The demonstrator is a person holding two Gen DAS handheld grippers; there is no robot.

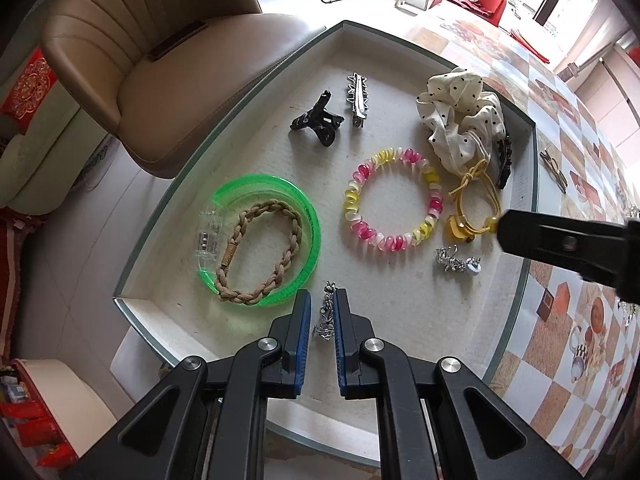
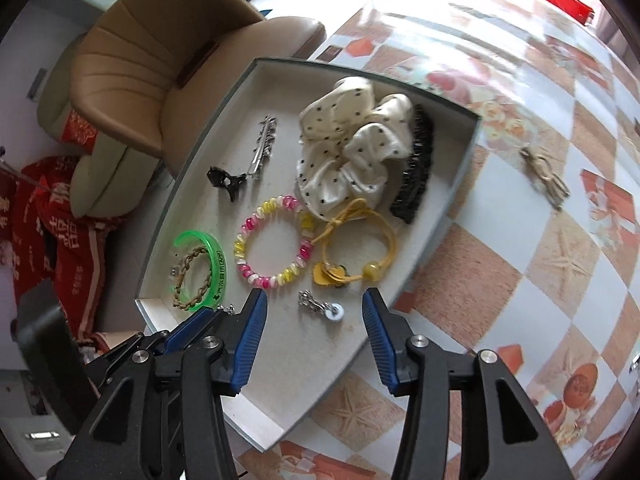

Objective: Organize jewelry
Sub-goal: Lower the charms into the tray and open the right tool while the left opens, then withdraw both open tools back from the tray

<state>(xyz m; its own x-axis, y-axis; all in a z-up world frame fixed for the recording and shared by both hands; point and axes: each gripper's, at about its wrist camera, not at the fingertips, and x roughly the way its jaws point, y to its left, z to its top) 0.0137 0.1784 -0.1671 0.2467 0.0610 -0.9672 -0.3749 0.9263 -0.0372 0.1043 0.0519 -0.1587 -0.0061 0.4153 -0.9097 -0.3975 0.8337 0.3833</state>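
A shallow white tray [image 1: 168, 312] [image 2: 276, 416] lies on the table and holds the jewelry. My left gripper [image 1: 323, 304] is shut on a small silver ornament [image 1: 326, 316] just above the tray floor, beside the green bangle [image 1: 308, 216]. My right gripper [image 2: 315, 300] stands open over a silver clip with a white bead [image 2: 322, 306], which lies free on the tray between the blue pads [image 2: 252, 328] without touching them. In the left wrist view that clip [image 1: 456, 262] lies under the right gripper's black finger [image 1: 560, 240].
The tray also holds a braided cord bracelet [image 1: 256, 248], a pink-yellow bead bracelet [image 1: 394, 200], a yellow hair tie [image 1: 476, 204], a dotted scrunchie [image 1: 460, 120], a black claw clip [image 1: 318, 120] and a silver barrette [image 1: 356, 98]. A gold clip [image 2: 546, 178] lies on the chequered tablecloth. A beige chair [image 1: 160, 60] stands beyond the tray.
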